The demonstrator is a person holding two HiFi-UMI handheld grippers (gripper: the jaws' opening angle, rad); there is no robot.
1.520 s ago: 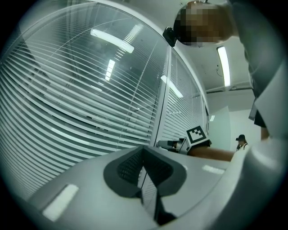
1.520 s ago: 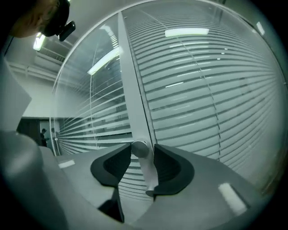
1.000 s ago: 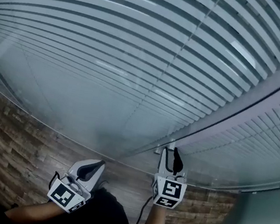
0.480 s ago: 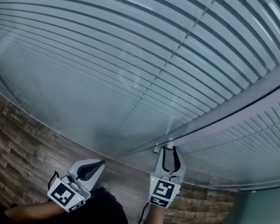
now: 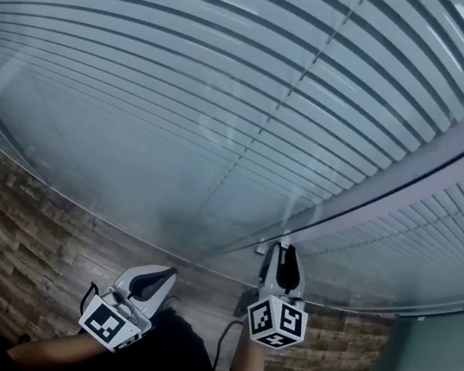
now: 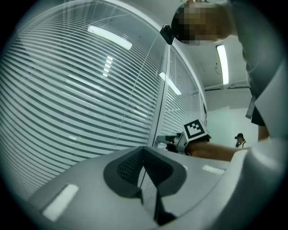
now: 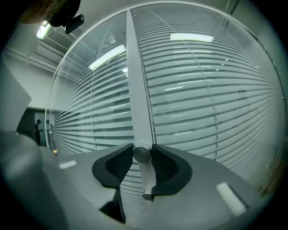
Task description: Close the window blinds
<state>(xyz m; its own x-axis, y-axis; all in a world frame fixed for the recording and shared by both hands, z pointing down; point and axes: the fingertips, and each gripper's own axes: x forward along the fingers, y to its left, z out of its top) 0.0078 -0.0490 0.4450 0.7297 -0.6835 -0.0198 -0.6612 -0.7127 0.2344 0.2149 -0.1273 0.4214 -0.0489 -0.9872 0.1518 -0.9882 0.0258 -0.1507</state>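
- Where the frame post [image 7: 136, 90] splits the blinds [image 7: 202, 90], your right gripper [image 7: 142, 152] clamps the round knob [image 7: 142, 154] between both fingers.
- Your left gripper [image 6: 144, 155] is empty, fingers together.

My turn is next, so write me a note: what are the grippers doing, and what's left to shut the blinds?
Left gripper: shut, empty.
Right gripper: shut on the round knob on the window post.
Blinds: down, but dark gaps show between the slats, so not closed.
Left to do: probably twist the knob until the slats shut.
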